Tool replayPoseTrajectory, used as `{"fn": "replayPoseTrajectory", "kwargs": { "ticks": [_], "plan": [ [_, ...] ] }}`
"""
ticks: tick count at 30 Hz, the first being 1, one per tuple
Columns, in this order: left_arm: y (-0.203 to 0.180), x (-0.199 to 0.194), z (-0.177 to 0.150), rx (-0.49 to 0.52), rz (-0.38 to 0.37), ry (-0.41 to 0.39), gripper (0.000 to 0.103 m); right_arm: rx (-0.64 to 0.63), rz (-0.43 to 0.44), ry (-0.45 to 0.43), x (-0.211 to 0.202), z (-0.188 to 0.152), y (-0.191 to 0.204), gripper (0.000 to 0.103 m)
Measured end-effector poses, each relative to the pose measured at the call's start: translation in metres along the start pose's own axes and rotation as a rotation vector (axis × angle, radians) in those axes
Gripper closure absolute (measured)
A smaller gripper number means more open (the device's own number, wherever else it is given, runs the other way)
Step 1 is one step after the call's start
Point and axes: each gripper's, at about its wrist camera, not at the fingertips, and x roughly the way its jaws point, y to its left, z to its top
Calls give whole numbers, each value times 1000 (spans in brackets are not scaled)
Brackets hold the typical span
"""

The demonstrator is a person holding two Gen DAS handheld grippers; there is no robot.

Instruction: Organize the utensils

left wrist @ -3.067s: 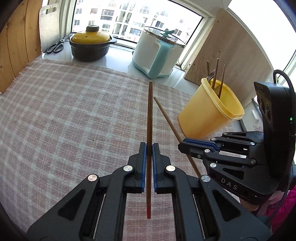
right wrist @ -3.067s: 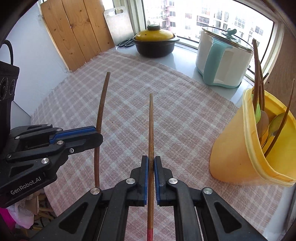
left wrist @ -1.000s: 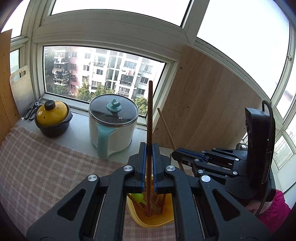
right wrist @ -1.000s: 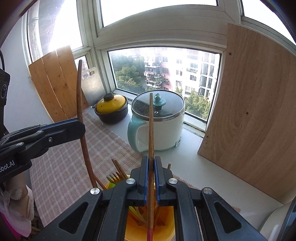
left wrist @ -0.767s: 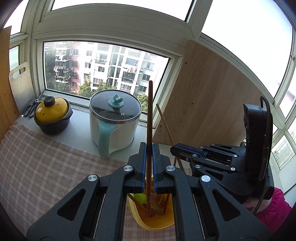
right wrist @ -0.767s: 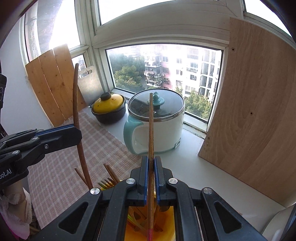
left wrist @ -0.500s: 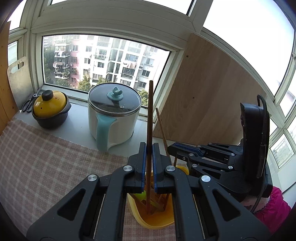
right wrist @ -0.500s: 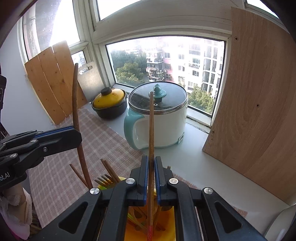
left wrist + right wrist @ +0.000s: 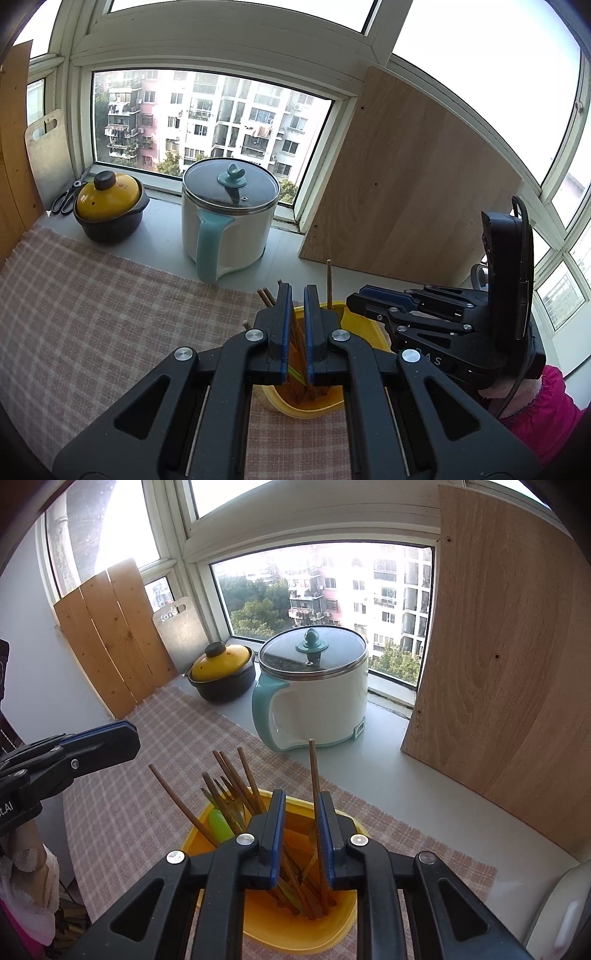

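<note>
chopsticks (image 9: 236, 794) stood bunched in the yellow holder (image 9: 295, 934), dark brown wood, thin, leaning at mixed angles, tips fanned toward the left rim. one chopstick (image 9: 316, 775) stood nearly upright on the right side, its shaft running down beside the right finger of your right gripper (image 9: 299, 834). a green utensil (image 9: 219, 825) sat among them on the left. the holder rested on the pink checked cloth (image 9: 122, 812), near the white and teal pot (image 9: 314, 698).

your right gripper pointed steeply down over the holder's mouth. its jaws were opening; the upright chopstick lay in the gap close against the right pad, and whether that pad touched it could not be told.

your left gripper (image 9: 297, 332) also angled down over the holder, from the other side. a narrow slit showed between its blue pads with nothing clamped there; chopsticks were visible through the slit, down in the holder. in the left view your right gripper sat just to the right, over the holder's far rim. a pink sleeve (image 9: 546, 402) showed behind it.
</note>
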Motion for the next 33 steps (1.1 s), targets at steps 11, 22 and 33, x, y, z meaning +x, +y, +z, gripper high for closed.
{"fn": "replayPoseTrajectory", "kwargs": {
  "ticks": [11, 22, 33],
  "plan": [
    [-9, -35, -29, 43, 41, -23, 99, -15, -10, -28, -39, -26, 22, 83],
    [-21, -63, -59, 80, 95, -43, 63, -21, -34, -69, -70, -45, 36, 72],
    [-28, -75, -76, 98, 160, -52, 22, 4, -107, -130, -92, -62, 42, 18]
  ]
}}
